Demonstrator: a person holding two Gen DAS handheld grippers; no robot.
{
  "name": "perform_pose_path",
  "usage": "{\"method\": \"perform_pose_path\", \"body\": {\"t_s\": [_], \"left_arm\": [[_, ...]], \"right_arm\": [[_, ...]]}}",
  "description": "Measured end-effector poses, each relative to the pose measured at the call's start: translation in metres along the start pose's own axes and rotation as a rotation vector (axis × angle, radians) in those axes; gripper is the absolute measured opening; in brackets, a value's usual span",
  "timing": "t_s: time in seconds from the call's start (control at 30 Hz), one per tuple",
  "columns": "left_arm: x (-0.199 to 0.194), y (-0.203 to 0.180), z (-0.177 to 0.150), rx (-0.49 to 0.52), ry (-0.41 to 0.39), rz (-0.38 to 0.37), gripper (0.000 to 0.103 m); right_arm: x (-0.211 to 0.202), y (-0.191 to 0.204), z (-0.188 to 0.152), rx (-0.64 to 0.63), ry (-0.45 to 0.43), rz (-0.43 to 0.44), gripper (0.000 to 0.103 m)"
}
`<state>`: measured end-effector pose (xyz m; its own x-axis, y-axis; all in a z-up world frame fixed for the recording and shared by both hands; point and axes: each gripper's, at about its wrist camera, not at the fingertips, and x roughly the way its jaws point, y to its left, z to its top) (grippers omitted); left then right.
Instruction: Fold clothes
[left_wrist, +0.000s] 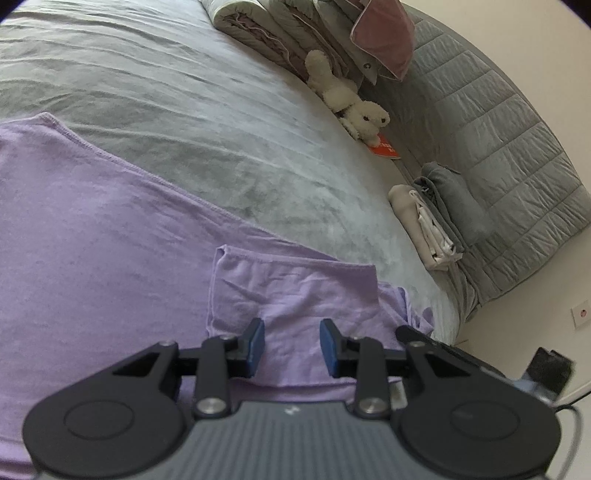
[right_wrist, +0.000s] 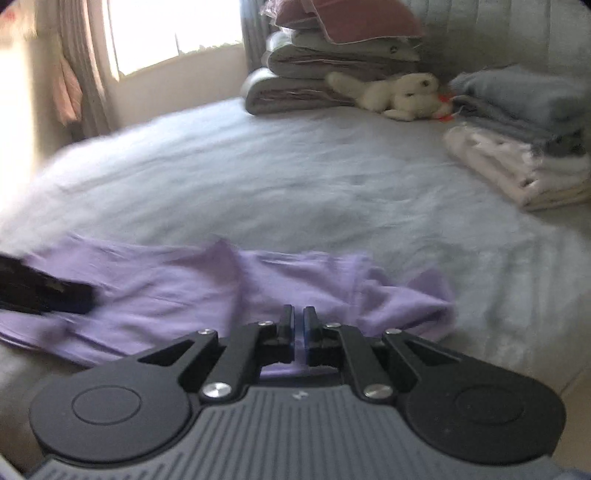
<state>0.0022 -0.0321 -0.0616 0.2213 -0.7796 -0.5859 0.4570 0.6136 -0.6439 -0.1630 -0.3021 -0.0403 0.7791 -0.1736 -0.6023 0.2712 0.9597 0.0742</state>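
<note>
Lying on 1 bed (left_wrist: 184, 85): 1 lilac garment (left_wrist: 92, 221), w/ left gripper (left_wrist: 291, 347) spread, right gripper (right_wrist: 299, 328) nearly pressed together.

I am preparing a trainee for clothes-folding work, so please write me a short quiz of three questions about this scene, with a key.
1. True or false: the lilac garment lies on a wooden table.
2. What lies between the piled bedding and the stack of folded clothes? A) a white plush toy B) a laptop C) a shoe
3. Which hand-held gripper has its jaws wider apart?
Key: 1. False, it lies on the grey bed. 2. A. 3. The left hand-held gripper.
</note>
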Motion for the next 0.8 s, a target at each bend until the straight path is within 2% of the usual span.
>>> {"method": "perform_pose_path", "body": {"t_s": [0.07, 0.2, 0.27, 0.33, 0.4, 0.47, 0.6, 0.73, 0.8], "left_arm": [[0.000, 0.000, 0.000, 0.002, 0.002, 0.000, 0.033], [-0.001, 0.000, -0.001, 0.009, 0.002, 0.004, 0.033], [-0.002, 0.000, -0.001, 0.013, 0.002, 0.004, 0.033], [-0.003, 0.000, 0.000, 0.015, 0.001, 0.004, 0.033], [-0.002, 0.000, 0.001, 0.015, 0.000, 0.005, 0.033], [0.000, -0.001, 0.002, 0.014, 0.000, 0.005, 0.033], [0.002, -0.002, 0.001, 0.019, 0.001, 0.005, 0.033], [0.001, -0.001, 0.000, 0.016, 0.000, 0.005, 0.033], [0.000, -0.001, 0.000, 0.016, 0.000, 0.005, 0.033]], "right_arm": [[0.008, -0.015, 0.002, 0.007, -0.019, -0.076, 0.003], [0.026, -0.062, 0.022, 0.058, -0.066, -0.279, 0.004], [0.025, -0.092, 0.034, 0.144, -0.078, -0.357, 0.006], [0.013, -0.108, 0.038, 0.197, -0.092, -0.344, 0.007], [0.003, -0.108, 0.034, 0.204, -0.076, -0.308, 0.013], [-0.006, -0.108, 0.031, 0.210, -0.060, -0.271, 0.014], [-0.016, -0.095, 0.016, 0.228, 0.012, -0.186, 0.017], [-0.020, -0.082, 0.006, 0.273, 0.040, -0.125, 0.035], [-0.020, -0.078, 0.005, 0.287, 0.041, -0.112, 0.036]]}}
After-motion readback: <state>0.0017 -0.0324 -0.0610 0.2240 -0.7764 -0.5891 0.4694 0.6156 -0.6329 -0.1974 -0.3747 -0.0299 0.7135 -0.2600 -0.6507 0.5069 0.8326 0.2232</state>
